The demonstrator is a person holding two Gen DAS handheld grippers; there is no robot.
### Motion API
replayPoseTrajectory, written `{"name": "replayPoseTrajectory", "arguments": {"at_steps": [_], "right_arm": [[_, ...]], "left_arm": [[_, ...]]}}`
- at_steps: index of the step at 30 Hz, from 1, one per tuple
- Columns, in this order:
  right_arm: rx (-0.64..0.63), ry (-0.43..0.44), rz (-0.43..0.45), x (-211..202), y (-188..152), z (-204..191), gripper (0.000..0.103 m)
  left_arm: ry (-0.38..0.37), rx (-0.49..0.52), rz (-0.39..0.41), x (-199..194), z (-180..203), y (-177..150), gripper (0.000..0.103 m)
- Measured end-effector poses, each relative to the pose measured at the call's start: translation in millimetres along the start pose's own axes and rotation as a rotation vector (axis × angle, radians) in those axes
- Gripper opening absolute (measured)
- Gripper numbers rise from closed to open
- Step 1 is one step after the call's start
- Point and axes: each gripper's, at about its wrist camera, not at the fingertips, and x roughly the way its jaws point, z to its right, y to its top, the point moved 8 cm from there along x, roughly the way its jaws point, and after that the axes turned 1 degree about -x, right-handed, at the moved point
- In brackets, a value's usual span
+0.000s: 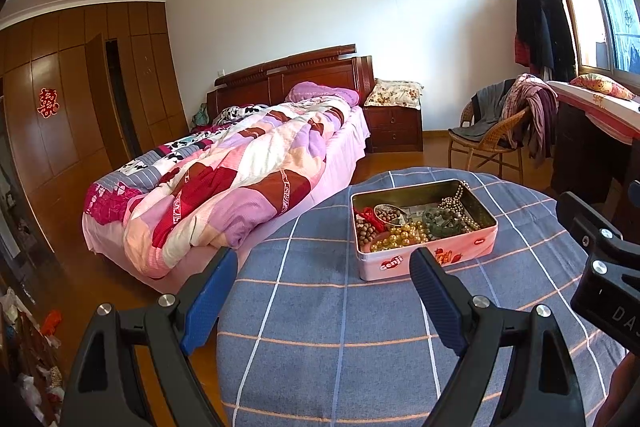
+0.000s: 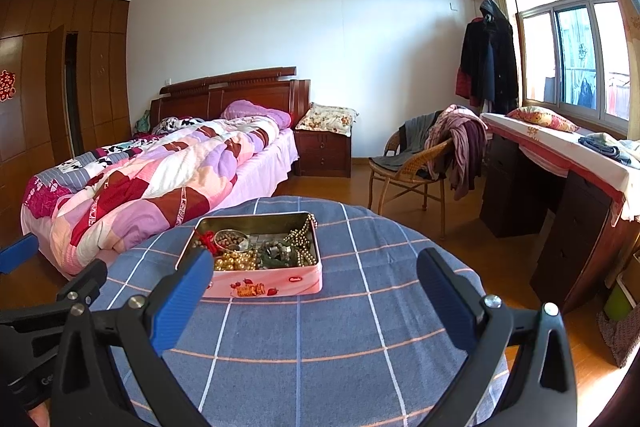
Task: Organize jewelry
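A pink rectangular tin (image 1: 460, 254) (image 2: 280, 281) stands open on a round table with a blue checked cloth (image 1: 320, 327) (image 2: 340, 327). Inside lie gold pearl beads (image 1: 396, 237) (image 2: 234, 262), brown beads (image 1: 386, 215) (image 2: 232, 239), a silver bead strand (image 1: 460, 203) (image 2: 300, 239), a red cord (image 1: 366, 214) and a dark green piece (image 1: 440, 221) (image 2: 280, 254). My left gripper (image 1: 324, 279) is open and empty, hovering in front of the tin. My right gripper (image 2: 316, 279) is open and empty, also short of the tin. Nothing lies loose on the cloth.
A bed with a patchwork quilt (image 1: 224, 171) (image 2: 152, 179) stands to the left behind the table. A wicker chair with clothes (image 1: 496, 131) (image 2: 420, 159) and a desk (image 2: 560, 179) stand to the right. The other gripper shows at the edge of each view.
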Motion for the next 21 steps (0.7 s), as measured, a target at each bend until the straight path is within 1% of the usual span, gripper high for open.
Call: {"name": "replayPoseTrajectory", "arguments": {"at_steps": [13, 16, 18, 21], "right_arm": [[0.001, -0.007, -0.013, 0.5, 1.0, 3.3, 0.103], [-0.001, -0.009, -0.019, 1.8, 1.0, 3.8, 0.103], [-0.002, -0.011, -0.025, 3.1, 0.3, 3.7, 0.103], [-0.003, -0.013, -0.033, 5.7, -1.8, 3.3, 0.103]], "left_arm": [[0.0, 0.011, -0.018, 5.6, -0.3, -1.3, 0.088], [0.017, 0.023, -0.024, 8.4, -0.9, -2.9, 0.088], [0.024, 0.017, -0.04, 13.0, -3.1, -5.4, 0.088], [0.001, -0.022, -0.082, 20.6, -6.5, -10.9, 0.088]]}}
